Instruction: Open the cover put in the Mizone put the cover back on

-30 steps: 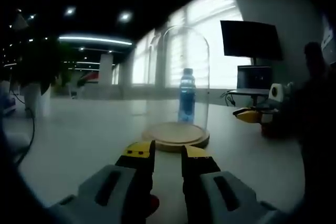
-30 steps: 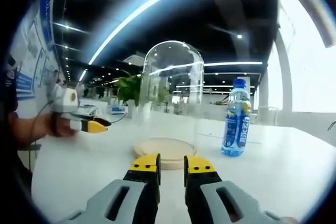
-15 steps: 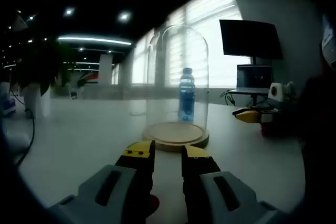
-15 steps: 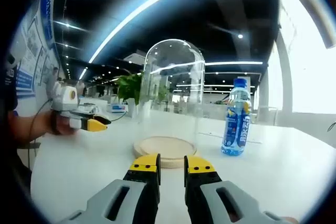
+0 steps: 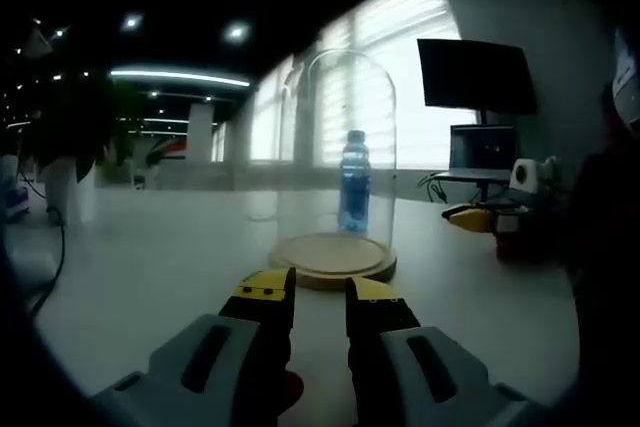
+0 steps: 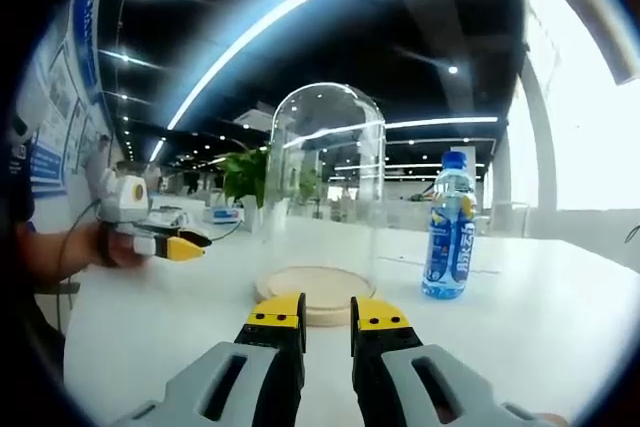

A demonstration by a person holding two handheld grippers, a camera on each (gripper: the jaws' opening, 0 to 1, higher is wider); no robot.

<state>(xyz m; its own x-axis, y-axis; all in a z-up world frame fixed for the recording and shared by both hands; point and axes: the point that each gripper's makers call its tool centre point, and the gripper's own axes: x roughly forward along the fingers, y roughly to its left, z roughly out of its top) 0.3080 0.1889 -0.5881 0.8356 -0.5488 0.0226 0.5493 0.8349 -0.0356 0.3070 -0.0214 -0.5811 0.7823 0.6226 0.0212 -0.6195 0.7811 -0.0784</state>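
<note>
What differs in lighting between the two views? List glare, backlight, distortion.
Left gripper view: dim, backlit by bright windows, so the blue Mizone bottle shows dark through the clear glass dome cover. Right gripper view: brighter, reflections streak the dome; fisheye bends the ceiling lights.

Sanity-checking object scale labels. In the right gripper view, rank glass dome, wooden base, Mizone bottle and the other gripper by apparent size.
1. Glass dome, tallest and widest.
2. Wooden base, nearly the dome's width but flat.
3. Mizone bottle.
4. Left gripper, held in a hand.

The bottle and the left gripper look close in size, and their distances differ, so that pair is unsure.
</note>
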